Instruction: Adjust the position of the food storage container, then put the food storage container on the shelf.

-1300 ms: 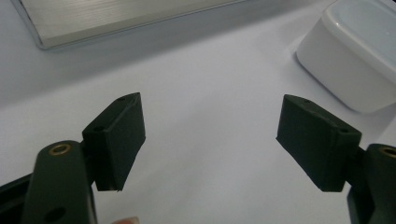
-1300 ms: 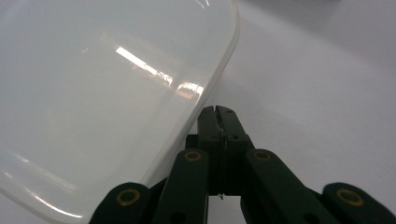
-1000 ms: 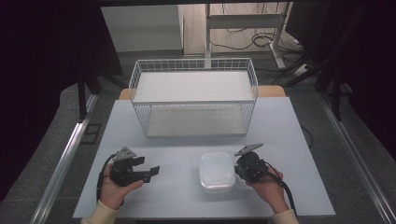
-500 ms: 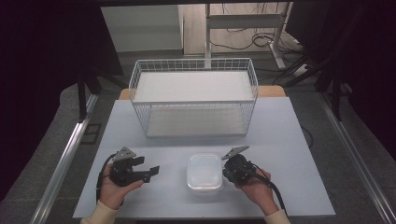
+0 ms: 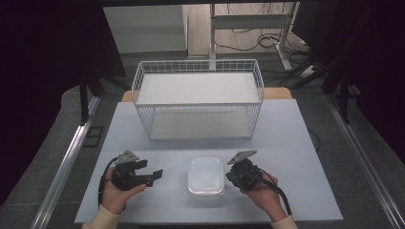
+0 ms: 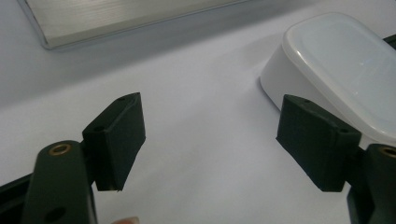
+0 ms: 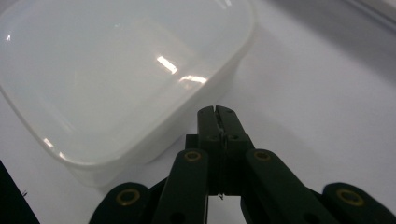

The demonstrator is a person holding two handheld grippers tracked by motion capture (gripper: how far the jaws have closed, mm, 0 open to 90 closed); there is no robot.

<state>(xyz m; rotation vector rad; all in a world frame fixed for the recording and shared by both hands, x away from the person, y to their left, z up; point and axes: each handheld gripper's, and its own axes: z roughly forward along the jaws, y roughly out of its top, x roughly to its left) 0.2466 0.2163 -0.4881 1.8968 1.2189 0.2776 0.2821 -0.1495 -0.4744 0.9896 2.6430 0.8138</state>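
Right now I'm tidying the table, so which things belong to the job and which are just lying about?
In the job:
- white lidded container
- right gripper, shut, beside the container
- left gripper, open

Just there:
- wire basket
- table
- cables on the floor

Both tools are matte black. The left gripper (image 5: 154, 174) has blocky rectangular pads (image 6: 119, 135) with small screw holes and brass-coloured pivot pins. The right gripper (image 7: 217, 113) shows the same brass pins. Each carries a grey three-cornered plate and a black cable. Cream sleeve cuffs show at the wrists.
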